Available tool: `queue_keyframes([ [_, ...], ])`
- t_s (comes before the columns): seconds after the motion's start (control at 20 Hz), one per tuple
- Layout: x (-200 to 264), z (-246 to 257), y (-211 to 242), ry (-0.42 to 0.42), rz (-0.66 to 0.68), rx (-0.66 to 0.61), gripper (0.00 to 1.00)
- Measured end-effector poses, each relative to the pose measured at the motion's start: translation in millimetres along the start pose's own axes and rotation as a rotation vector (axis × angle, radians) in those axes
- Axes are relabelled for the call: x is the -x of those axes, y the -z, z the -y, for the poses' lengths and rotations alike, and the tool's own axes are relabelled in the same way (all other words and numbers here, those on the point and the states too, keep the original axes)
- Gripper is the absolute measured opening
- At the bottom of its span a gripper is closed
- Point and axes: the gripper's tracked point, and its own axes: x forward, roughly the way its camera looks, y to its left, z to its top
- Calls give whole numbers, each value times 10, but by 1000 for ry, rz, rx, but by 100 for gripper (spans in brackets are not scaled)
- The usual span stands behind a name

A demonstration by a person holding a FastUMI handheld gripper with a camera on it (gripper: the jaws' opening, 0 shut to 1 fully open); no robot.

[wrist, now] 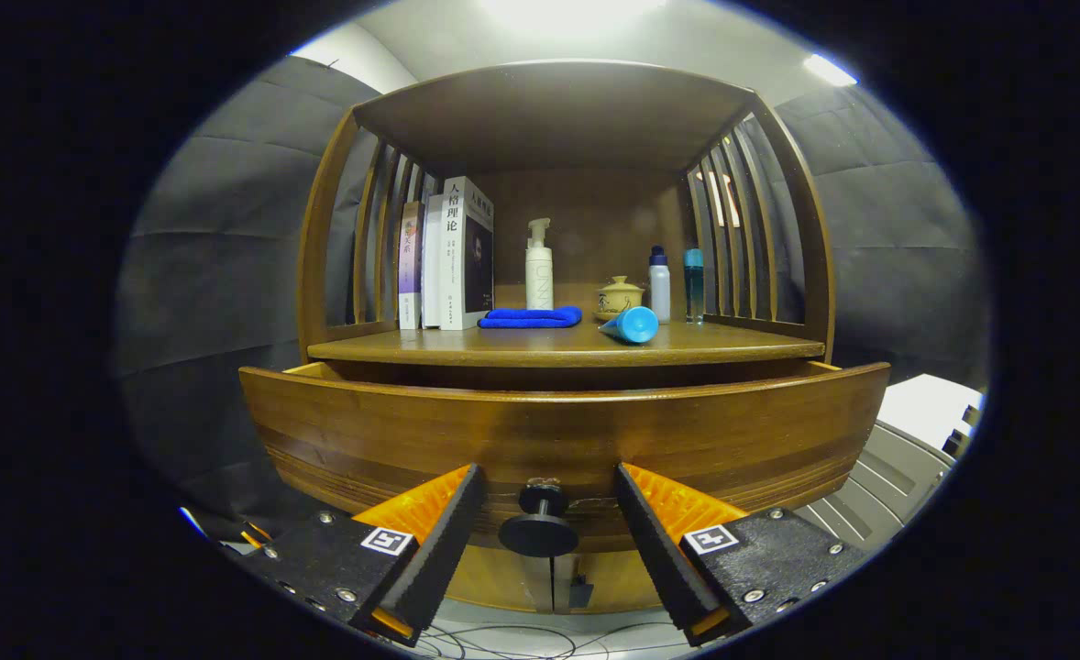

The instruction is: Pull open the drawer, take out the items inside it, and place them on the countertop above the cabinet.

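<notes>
Pulling stage: gripper (545,513) fingers spread wide, touching nothing, either side of the round black knob (540,526) on the part-open curved brown wooden drawer (558,431); next, closing onto it.

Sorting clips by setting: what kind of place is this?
Likely a staged home corner in a recording booth: a wooden cabinet with books and bottles, dark cloth walls. The open gripper straddles the drawer knob.

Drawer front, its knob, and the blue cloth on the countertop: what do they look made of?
Drawer front: varnished brown wood, with visible grain and sheen. Knob, between the open gripper fingers: dark, matte, maybe plastic or metal. Blue cloth: soft folded fabric, probably microfibre.
</notes>
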Motion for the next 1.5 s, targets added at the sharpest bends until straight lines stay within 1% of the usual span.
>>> queue_keyframes([
  [0.5, -482, 29, -31, -50, 22, 29, 92],
  [0.75, -667, 45, -52, -47, 23, 14, 91],
  [0.9, -665, 17, -59, -33, 58, -4, 91],
  [1.1, -647, 21, -88, -42, 46, 2, 93],
  [1.2, -622, 81, -204, -27, 71, 11, 93],
  [1.5, -374, 208, -570, -16, 71, 47, 93],
])
